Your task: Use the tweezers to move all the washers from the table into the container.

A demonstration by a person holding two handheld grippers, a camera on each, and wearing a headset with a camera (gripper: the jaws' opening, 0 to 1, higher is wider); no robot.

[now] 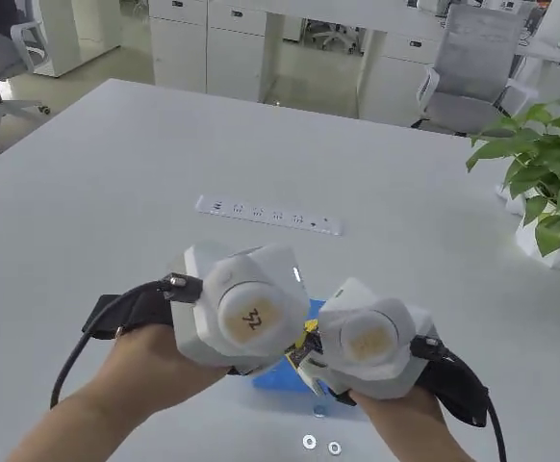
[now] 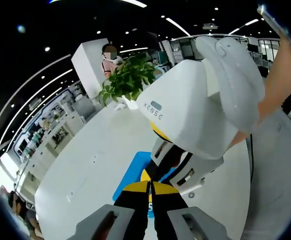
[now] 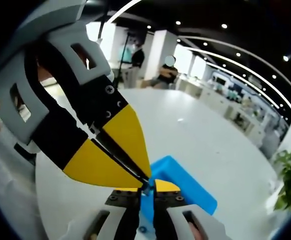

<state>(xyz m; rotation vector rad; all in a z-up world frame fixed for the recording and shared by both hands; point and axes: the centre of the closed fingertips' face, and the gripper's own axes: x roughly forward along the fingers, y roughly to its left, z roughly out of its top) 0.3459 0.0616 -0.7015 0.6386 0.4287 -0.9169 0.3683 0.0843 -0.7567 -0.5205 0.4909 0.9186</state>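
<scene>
Blue container [image 1: 272, 379] sits under both grippers; washers [image 1: 309, 442] lie on the white table [image 1: 116, 192] just beside it. The left gripper [image 3: 138, 176] is clamped on a thin dark strip, the tweezers [image 3: 116, 156] I'd say; its long axis runs along those jaws, tip aimed at the right gripper [image 3: 145, 194]; whether that one's near-closed jaws grip, I cannot tell. Step looks like settling the tweezers; next call, tip down onto a washer.

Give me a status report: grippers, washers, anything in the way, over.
Left gripper shut, tip to tip with right gripper above blue container; right's grip unclear. At least two washers on table, this side of container. Power strip well clear.
</scene>
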